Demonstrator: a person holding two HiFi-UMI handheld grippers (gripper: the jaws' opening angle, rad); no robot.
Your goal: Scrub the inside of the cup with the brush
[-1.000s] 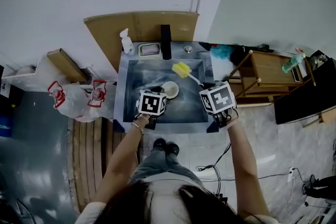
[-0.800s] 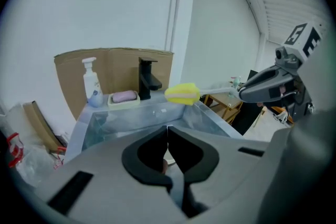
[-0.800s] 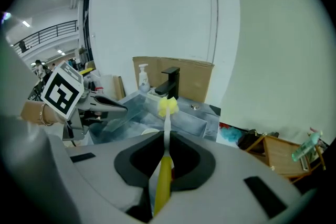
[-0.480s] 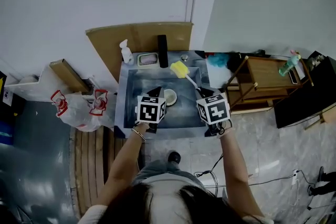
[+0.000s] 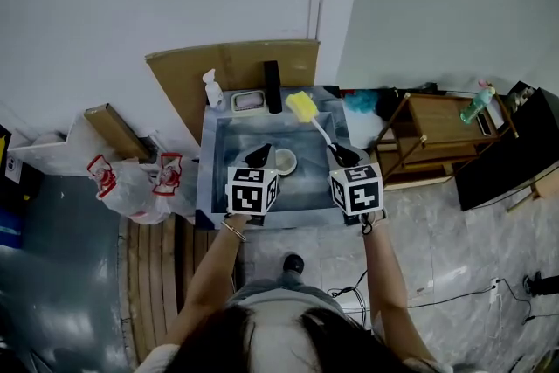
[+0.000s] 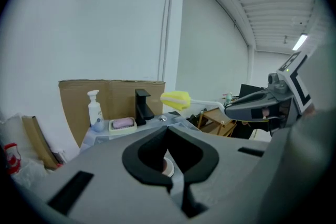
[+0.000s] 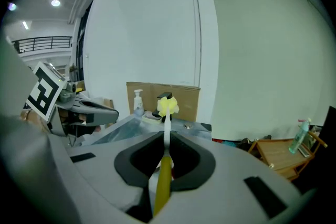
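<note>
The left gripper [image 6: 168, 128] had its two black, curved jaws drawn together until the tips met, with nothing pinched between them. Through the oval gap behind the tips I could glimpse a sliver of the small, round, cream-coloured cup [image 6: 167, 167]. From the head view that cup [image 5: 285, 161] sat low in the grey metal sink basin [image 5: 229, 144], just beside the left gripper's dark nose, though I could not tell whether they touched. The right gripper [image 7: 167, 136] was clamped on the long-handled brush [image 5: 312, 122]. Its jaws pressed against the smooth yellow grip, and from there a thin white stem ran forward to a soft, lumpy yellow sponge head [image 7: 168, 106]. The sponge head stood over the far end of the basin, well away from the cup and not inside it. Behind the sink stood a blocky matte black tap [image 5: 272, 86], a white pump bottle [image 5: 212, 88] and a pale dish with a pink bar of soap [image 5: 249, 100]. All three stood in front of a sheet of brown cardboard [image 5: 236, 61] leaning against the white wall.
</note>
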